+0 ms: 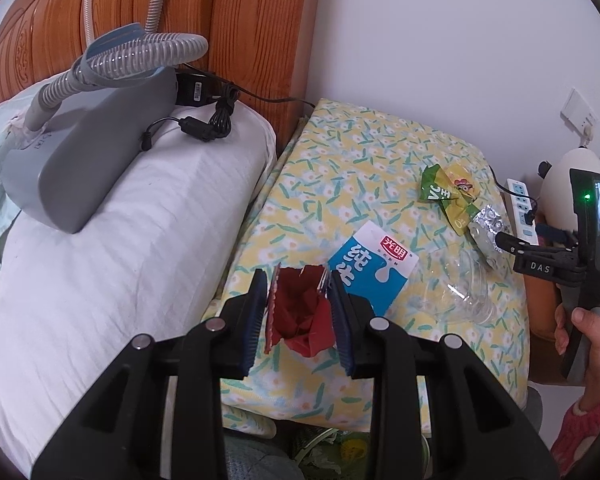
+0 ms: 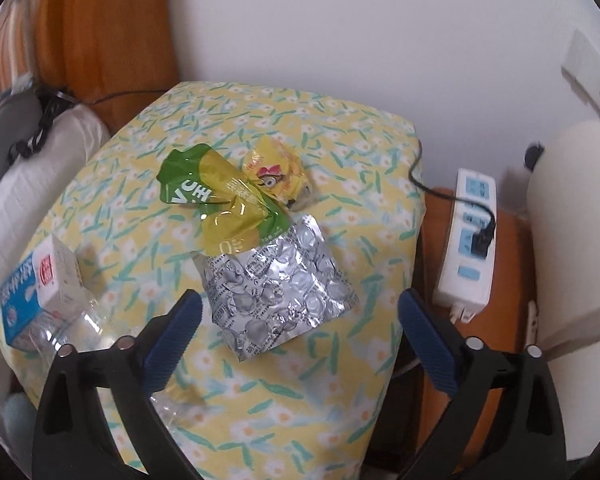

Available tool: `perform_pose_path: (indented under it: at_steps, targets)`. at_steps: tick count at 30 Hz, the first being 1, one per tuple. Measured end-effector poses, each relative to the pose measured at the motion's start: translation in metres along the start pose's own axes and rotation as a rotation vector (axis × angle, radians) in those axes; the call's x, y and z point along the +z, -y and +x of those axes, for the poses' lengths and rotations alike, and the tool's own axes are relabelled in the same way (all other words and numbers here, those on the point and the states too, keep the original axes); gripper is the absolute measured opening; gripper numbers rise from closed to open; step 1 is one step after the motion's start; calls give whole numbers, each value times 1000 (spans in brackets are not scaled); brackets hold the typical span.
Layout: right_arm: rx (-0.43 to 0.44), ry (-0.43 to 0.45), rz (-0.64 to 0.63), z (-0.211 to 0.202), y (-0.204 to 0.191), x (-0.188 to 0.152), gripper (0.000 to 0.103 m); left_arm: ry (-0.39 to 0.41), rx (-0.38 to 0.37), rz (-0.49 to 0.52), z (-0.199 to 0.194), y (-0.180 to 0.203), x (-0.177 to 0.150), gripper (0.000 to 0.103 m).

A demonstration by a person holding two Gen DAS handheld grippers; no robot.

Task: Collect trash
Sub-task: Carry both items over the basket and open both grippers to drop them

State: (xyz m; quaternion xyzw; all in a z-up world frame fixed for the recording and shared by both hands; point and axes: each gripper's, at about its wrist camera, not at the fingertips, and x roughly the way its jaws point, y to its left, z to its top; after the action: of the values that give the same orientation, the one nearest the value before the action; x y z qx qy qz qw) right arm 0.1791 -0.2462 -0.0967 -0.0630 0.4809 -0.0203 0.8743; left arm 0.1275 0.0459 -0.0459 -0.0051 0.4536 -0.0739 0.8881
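The left gripper is pinching a torn red wrapper between its blue-padded fingers, holding it just above the near edge of a yellow floral cushion. The wrapper is gaping open at the top, its foil edge showing.

The right gripper is hovering over the cushion's right side with its fingers spread wide and nothing pressed between them. A crumpled silver blister sheet is lying flat on the cushion in the gap ahead of those fingers, apart from both pads. In the left wrist view the right gripper is reaching in from the right edge, held by a hand in a pink sleeve.

Touching the far end of the blister sheet is a green and yellow wrapper, and a small yellow wrapper with a cartoon face is lying just beside that, toward the far side of the cushion. A blue and white milk carton is resting near the cushion's left edge, and a crushed clear plastic bottle is lying against it, toward the near edge.

To the left of the cushion, a grey machine with a ribbed hose is sitting on a white pillow. A white power strip is lying off the cushion's right edge.
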Motion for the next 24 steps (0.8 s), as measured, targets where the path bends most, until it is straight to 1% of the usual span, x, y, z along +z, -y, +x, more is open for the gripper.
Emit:
perform_pose_path:
  at_steps: [1, 2, 4, 7, 11, 12, 16, 17, 18, 22, 24]
  targets:
    - [-10, 3, -36, 1, -4, 1, 100, -1, -1, 1, 1, 0, 0, 31]
    - [-30, 2, -107, 3, -11, 3, 100, -3, -1, 1, 1, 0, 0, 31]
    - [-49, -11, -179, 10, -17, 5, 100, -5, -1, -1, 2, 0, 1, 31]
    - [-46, -49, -241, 23, -23, 9, 100, -9, -1, 1, 3, 1, 1, 31]
    - [-5, -95, -241, 40, -22, 14, 100, -17, 1, 4, 6, 1, 1, 31]
    - [-5, -95, -241, 40, -22, 14, 100, -21, 2, 4, 7, 2, 2, 31]
    - [36, -121, -196, 52, -16, 16, 100, -26, 2, 4, 10, 2, 2, 31]
    - [49, -124, -182, 53, -15, 16, 99, -25, 1, 5, 11, 2, 2, 31]
    - [77, -131, -150, 56, -11, 16, 89, -25, 2, 5, 11, 2, 2, 31]
    - [131, -128, -76, 53, -1, 16, 79, -22, -3, 4, 11, 2, 2, 31]
    - [136, -114, -54, 47, 1, 16, 71, -20, -4, 2, 10, 3, 2, 31]
